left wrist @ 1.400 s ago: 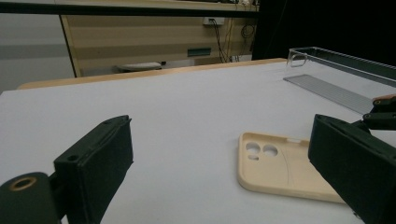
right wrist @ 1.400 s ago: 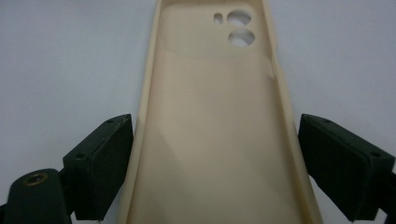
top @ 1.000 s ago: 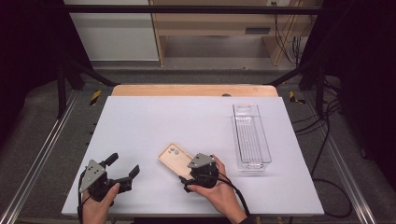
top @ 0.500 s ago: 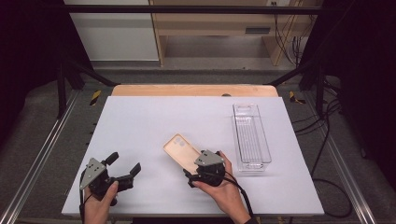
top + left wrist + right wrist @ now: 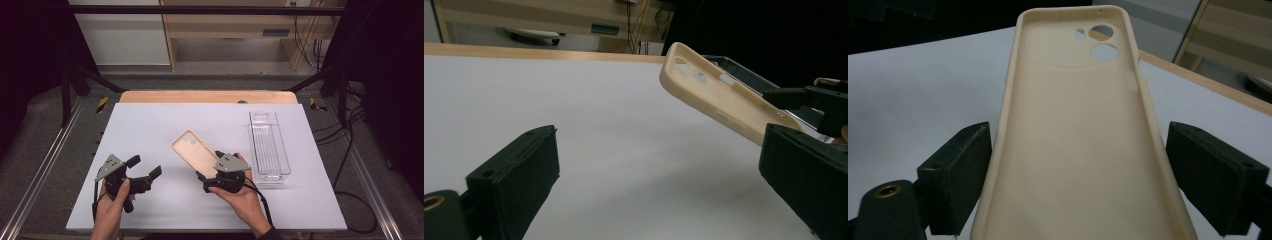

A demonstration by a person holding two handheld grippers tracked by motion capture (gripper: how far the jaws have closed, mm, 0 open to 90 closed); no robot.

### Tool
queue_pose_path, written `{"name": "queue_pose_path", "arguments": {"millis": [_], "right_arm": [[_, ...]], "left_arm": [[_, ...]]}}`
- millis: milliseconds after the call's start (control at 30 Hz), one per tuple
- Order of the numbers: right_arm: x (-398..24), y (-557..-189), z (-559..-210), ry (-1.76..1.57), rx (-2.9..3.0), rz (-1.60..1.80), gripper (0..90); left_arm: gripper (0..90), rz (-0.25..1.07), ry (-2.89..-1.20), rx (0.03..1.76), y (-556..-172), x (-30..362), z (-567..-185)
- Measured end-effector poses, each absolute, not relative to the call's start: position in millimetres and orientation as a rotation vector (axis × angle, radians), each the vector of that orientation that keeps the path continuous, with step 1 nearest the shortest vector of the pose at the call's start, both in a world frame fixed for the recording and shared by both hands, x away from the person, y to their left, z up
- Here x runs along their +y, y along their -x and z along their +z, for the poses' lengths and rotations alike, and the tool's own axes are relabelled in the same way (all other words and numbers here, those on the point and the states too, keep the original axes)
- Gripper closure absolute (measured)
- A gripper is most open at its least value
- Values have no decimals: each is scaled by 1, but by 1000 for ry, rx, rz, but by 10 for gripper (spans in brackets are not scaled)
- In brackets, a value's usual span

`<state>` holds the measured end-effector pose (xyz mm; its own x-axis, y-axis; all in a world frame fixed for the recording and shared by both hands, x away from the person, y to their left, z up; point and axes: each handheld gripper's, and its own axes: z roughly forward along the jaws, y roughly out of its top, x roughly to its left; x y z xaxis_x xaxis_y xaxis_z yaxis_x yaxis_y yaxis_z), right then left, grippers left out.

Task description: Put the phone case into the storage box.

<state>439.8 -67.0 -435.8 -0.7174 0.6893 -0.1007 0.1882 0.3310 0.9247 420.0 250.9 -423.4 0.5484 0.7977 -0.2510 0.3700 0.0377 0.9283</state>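
While the left hand-held gripper [image 5: 145,174] stays spread, the right hand-held gripper [image 5: 212,172], grasping the phone case [image 5: 195,155], has lifted it.

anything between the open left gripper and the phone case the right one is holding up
Nothing visible: bare white table lies between the left gripper and the phone case held by the right gripper.

Left claw [image 5: 146,170] gapes (low), right claw [image 5: 209,172] clamped.
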Motion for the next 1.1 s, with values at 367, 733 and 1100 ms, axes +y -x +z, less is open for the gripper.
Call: {"name": "queue_pose_path", "arguments": {"millis": [367, 733, 1100], "right_arm": [[-66, -449, -429, -738, 2043, 1398, 134], [-78, -437, -416, -712, 1959, 1394, 134], [-74, -423, -416, -711, 1918, 1431, 135]], "left_arm": [[35, 436, -1649, 951, -451, 237, -389], [41, 417, -1655, 950, -452, 221, -380], [42, 362, -1625, 945, -449, 221, -375]]}}
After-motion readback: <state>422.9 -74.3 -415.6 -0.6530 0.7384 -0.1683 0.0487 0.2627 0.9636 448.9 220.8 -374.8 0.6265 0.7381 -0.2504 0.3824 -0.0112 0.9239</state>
